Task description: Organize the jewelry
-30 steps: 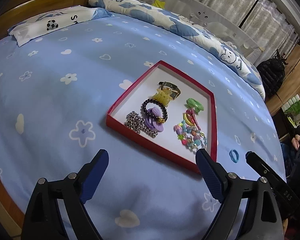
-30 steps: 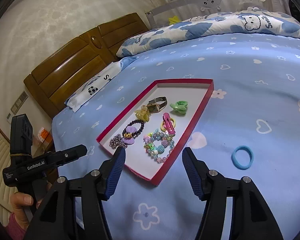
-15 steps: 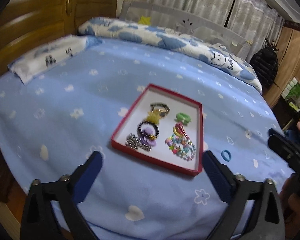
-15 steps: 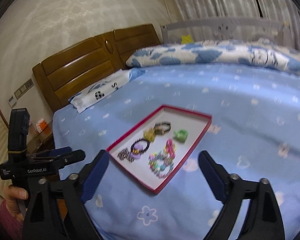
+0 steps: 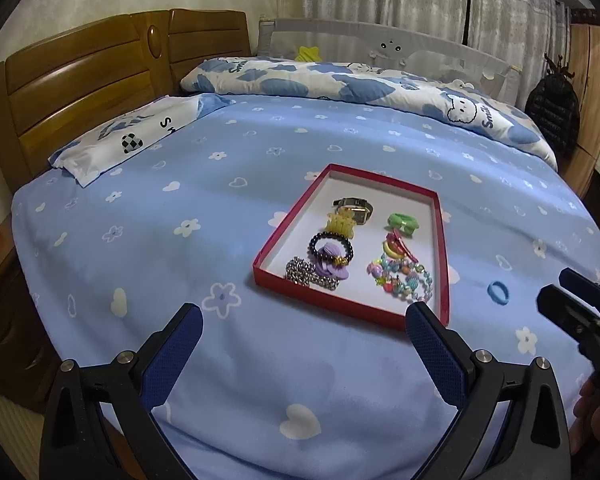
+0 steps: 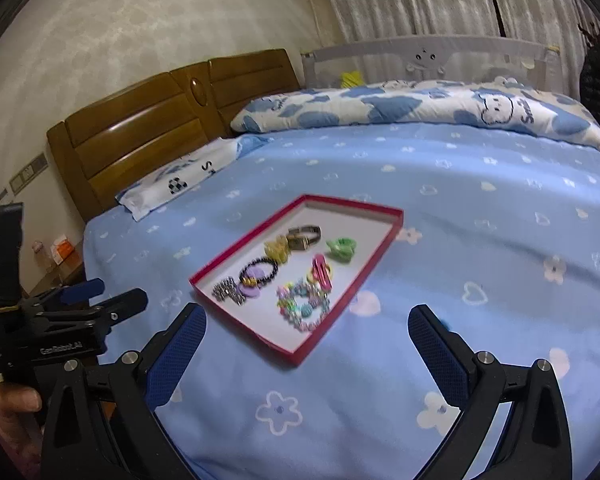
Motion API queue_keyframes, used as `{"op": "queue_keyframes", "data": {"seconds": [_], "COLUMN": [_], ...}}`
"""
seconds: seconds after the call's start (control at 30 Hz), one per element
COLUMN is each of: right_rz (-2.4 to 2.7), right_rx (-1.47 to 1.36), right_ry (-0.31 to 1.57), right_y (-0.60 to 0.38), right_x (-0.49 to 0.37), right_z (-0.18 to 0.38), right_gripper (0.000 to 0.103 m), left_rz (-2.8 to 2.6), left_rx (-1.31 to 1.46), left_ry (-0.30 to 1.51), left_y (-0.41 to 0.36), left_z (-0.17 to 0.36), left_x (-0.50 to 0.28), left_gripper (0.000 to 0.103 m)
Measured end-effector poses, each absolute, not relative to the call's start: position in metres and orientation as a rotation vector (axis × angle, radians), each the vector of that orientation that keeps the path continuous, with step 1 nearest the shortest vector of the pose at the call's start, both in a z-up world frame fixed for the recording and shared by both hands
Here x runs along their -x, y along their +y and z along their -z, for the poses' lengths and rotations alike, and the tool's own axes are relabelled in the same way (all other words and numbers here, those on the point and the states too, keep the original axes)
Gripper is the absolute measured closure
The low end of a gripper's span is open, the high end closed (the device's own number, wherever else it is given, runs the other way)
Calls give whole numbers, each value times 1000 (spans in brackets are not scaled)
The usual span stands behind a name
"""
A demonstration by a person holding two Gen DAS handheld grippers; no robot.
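Currently the red tray (image 5: pixel 442 240) sits near the middle of the bed (image 5: pixel 180 200), toward its near edge, holding all the jewelry but 1 piece: watch (image 5: pixel 354 208) and yellow clip (image 5: pixel 340 223) toward the tray's far edge, green clip (image 5: pixel 403 223) by its right edge, black bead bracelet (image 5: pixel 331 247) over a purple piece mid-tray, silver chain (image 5: pixel 306 274) at the near-left corner, colourful bead bracelet (image 5: pixel 400 280) at the near-right corner with a pink clip (image 5: pixel 400 246) just behind it.

Blue hair tie (image 5: pixel 498 293) lies on the sheet, apart from the tray, right of its near-right corner. Likely the last item to go in.

Left gripper (image 5: pixel 300 344) and right gripper (image 6: pixel 306 344): both wide open, empty, hovering above the bed's near edge.

To do it well: take the tie with the right gripper, closer side. It's flat and soft, so come down steeply, 1 finger inside the loop and 1 outside, and pinch the band without catching the sheet. Drop it in the bare far part of the tray.

Visibility:
- right view is motion-blurred, and the tie seems hidden behind its right finger (image 6: pixel 436 350)
- purple piece mostly covered by the bracelet, type unclear
- bead bracelet's near end is behind the left gripper's right finger (image 5: pixel 434 350)
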State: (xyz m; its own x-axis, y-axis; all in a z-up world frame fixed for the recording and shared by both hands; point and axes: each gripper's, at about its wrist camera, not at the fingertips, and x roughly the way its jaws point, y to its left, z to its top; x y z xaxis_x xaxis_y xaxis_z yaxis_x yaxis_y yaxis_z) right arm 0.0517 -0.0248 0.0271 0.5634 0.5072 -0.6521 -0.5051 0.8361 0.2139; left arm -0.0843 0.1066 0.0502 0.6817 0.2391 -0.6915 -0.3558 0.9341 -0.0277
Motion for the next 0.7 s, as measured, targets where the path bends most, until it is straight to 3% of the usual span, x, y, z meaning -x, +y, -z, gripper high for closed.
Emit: {"op": "queue_keyframes", "data": {"seconds": [0.7], "right_rz": [-514], "right_rx": [14], "right_ry": [714], "right_y": [-38], "right_x": [-39], "right_z": [-30], "right_gripper": [1], "left_rz": [-349], "left_rx": [94], "left_ry": [673], "left_y": [92], "left_z": [-54], "left_x": [102], "left_gripper": [1]}}
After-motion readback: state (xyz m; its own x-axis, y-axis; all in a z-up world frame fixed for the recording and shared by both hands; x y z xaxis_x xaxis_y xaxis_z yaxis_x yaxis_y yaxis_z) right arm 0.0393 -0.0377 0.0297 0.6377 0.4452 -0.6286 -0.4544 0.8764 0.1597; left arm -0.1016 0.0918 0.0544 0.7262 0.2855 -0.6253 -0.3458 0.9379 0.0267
